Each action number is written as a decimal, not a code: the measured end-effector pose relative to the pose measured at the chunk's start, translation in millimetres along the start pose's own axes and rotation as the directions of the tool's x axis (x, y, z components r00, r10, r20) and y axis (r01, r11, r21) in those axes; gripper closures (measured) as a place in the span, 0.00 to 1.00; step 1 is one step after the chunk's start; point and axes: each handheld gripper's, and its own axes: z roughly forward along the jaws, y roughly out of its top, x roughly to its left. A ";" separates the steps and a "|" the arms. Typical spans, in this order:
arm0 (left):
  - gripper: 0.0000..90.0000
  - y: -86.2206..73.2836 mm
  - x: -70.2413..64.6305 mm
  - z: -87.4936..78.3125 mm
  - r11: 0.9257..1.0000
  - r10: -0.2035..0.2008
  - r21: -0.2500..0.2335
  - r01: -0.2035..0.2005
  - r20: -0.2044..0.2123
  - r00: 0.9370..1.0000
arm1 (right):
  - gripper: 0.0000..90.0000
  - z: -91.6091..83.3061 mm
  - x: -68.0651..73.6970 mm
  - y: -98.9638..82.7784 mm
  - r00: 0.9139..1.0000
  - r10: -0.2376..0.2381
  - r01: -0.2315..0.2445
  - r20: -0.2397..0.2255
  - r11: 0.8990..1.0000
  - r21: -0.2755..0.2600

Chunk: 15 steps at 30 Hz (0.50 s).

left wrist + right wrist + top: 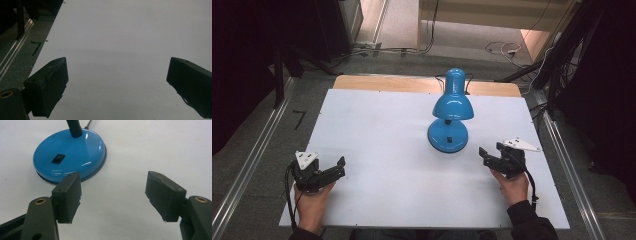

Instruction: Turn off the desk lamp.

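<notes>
At the table's near edge, the left gripper [343,167] rests with its jaws spread wide and empty over the bare white table [372,125]. The right gripper [482,155], jaws also apart and holding nothing, sits just beside the round base of the blue desk lamp [448,135]. The lamp stands upright past the table's middle, its shade [453,106] hanging over the base.

Count on the table [377,120]: one blue lamp [450,107], standing at about 1 o'clock from centre, with one switch [58,158] on its base. Two grippers: left gripper [339,167] at 8 o'clock, right gripper [484,156] at 4 o'clock.
</notes>
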 end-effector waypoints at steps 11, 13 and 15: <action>0.05 -0.2 -0.3 0.3 1.000 -0.001 -0.001 0.001 0.000 1.000 | 0.30 -7.6 -10.0 -5.6 1.000 0.006 -0.006 0.014 1.000 0.000; 0.05 -0.2 -0.2 0.2 1.000 -0.002 -0.001 0.002 0.000 1.000 | 0.30 -8.9 -11.5 -6.4 1.000 0.008 -0.008 0.017 1.000 -0.001; 0.05 -0.2 -0.3 0.3 1.000 -0.002 -0.001 0.002 0.000 1.000 | 0.30 -10.5 -12.8 -7.3 1.000 0.010 -0.011 0.019 1.000 0.000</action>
